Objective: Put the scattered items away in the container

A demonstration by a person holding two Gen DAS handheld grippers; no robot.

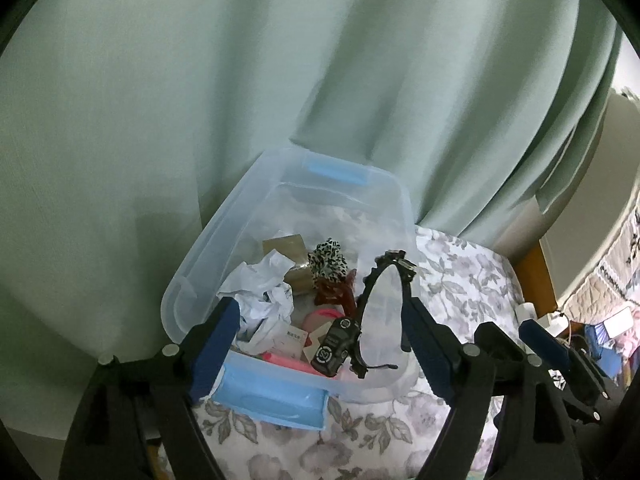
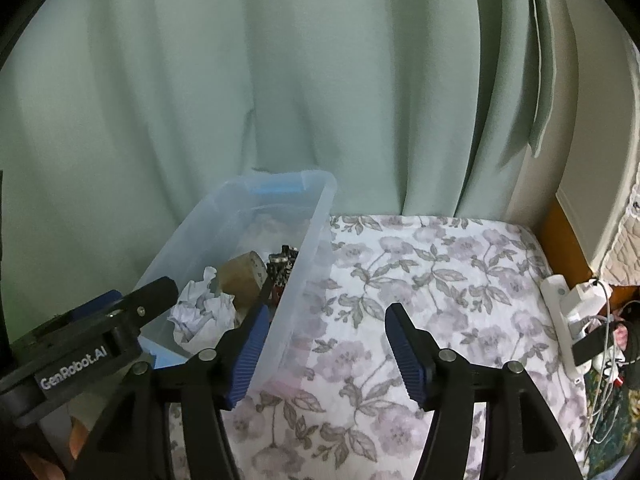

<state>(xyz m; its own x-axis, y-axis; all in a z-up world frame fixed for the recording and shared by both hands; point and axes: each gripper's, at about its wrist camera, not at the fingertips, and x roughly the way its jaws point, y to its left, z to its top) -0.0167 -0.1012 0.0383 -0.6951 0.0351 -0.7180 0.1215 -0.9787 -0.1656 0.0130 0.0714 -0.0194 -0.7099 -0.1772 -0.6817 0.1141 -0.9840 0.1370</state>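
Over the bin [image 1: 224, 236] on the bed [image 2: 420, 264], both hand-held grippers, left [image 1: 320, 336] and right [image 2: 324, 356], are gaping wide and empty; the headband [image 1: 380, 280], probably light, springy and slippery, is propping on the rim, best pinched mid-arc.

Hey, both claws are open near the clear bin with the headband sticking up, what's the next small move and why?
Probably nudge the black headband down with the left claw. It stands propped on the bin wall, arching above the rim, while the crumpled paper and tape roll lie inside. The right claw hangs open over bare floral cover.
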